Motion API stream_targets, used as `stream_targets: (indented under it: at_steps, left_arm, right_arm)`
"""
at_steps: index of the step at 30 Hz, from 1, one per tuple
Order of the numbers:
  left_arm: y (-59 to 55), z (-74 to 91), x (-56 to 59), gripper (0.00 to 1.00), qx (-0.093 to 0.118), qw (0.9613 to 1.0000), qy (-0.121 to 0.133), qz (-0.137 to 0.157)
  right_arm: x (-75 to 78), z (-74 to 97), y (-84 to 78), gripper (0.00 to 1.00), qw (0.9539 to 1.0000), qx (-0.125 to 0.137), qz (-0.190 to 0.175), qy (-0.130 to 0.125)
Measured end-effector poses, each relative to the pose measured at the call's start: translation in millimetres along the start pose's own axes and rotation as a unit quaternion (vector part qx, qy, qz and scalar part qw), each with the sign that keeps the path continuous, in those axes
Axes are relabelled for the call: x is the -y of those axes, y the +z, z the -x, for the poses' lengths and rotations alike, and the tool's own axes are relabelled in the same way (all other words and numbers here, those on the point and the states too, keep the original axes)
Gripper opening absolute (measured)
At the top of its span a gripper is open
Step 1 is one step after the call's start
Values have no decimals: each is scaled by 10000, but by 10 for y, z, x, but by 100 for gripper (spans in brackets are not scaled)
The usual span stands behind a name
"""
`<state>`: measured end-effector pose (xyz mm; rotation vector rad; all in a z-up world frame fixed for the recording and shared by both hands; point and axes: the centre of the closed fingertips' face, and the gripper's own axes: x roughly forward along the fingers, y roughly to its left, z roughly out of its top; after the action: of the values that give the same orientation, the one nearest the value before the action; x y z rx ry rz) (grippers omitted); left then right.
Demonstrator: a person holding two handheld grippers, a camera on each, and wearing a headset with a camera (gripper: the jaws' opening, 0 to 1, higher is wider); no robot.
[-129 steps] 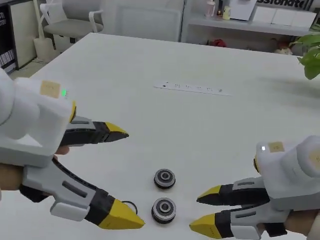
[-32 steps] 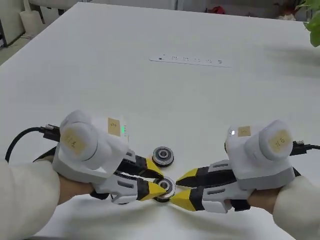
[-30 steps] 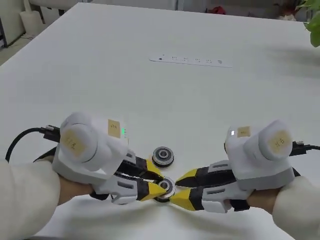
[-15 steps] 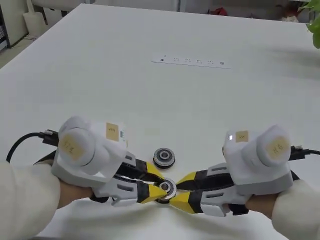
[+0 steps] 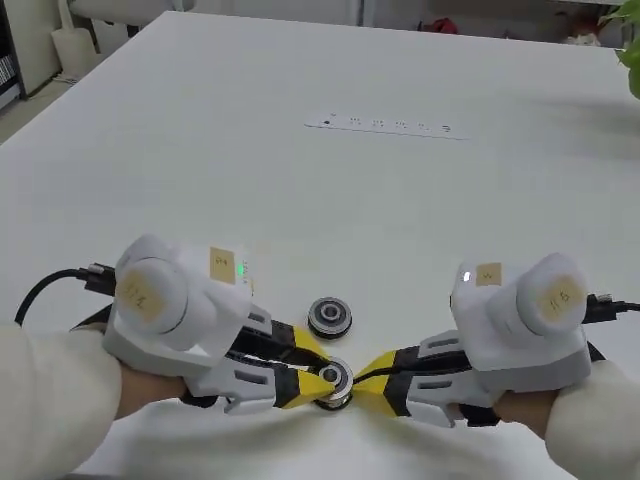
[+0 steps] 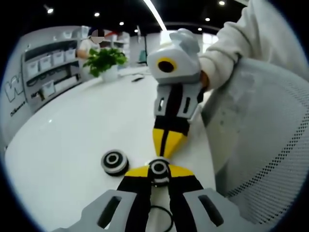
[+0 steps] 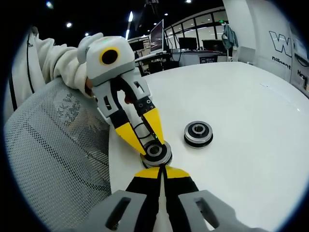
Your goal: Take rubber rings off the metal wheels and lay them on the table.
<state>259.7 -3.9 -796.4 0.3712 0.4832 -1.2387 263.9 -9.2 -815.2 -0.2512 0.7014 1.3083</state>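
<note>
While clamped on near metal wheel (image 7: 156,152), left gripper (image 6: 158,172) fingers either side. Right gripper (image 7: 163,172) fingers pressed together, tips against that wheel's rim. Second wheel (image 7: 198,133) just beyond left fingertips; loose rubber ring (image 6: 159,218) beneath left fingers.

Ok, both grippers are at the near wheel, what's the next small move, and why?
Probably draw the right gripper back from the near wheel: the left gripper clamps that wheel, and the right's shut fingers sit at its rim, seemingly pinching the rubber ring.
</note>
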Motion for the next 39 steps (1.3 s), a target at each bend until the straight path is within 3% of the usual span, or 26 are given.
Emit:
stream_targets:
  at_steps: [3, 8, 12, 17, 18, 26, 31, 39]
  left_arm:
    - [4, 0, 1, 13, 15, 10000, 1, 1]
    - [8, 4, 3, 13, 27, 10000, 2, -10]
    - [9, 5, 4, 13, 37, 10000, 0, -25]
    - [11, 6, 11, 13, 44, 10000, -10, -47]
    - [12, 7, 11, 13, 46, 10000, -9, -54]
    - [12, 10, 14, 13, 45, 9999, -5, -109]
    - [10, 9, 14, 13, 44, 9999, -4, -145]
    - [11, 7, 13, 13, 60, 9999, -6, -145]
  right_arm:
    - [5, 10, -3, 0, 9992, 56, -405, 37]
    - [19, 21, 1, 0, 9979, 172, -613, 90]
    - [26, 30, -4, 0, 9947, 267, -972, 184]
    - [16, 36, -3, 0, 9926, 288, -1158, 215]
    - [19, 35, -2, 0, 9901, 285, -1354, 214]
    - [-3, 52, -6, 0, 9876, 309, -1523, 216]
    - [6, 79, 5, 0, 9807, 412, -1889, 295]
    - [-3, 83, 18, 0, 9772, 452, -2046, 328]
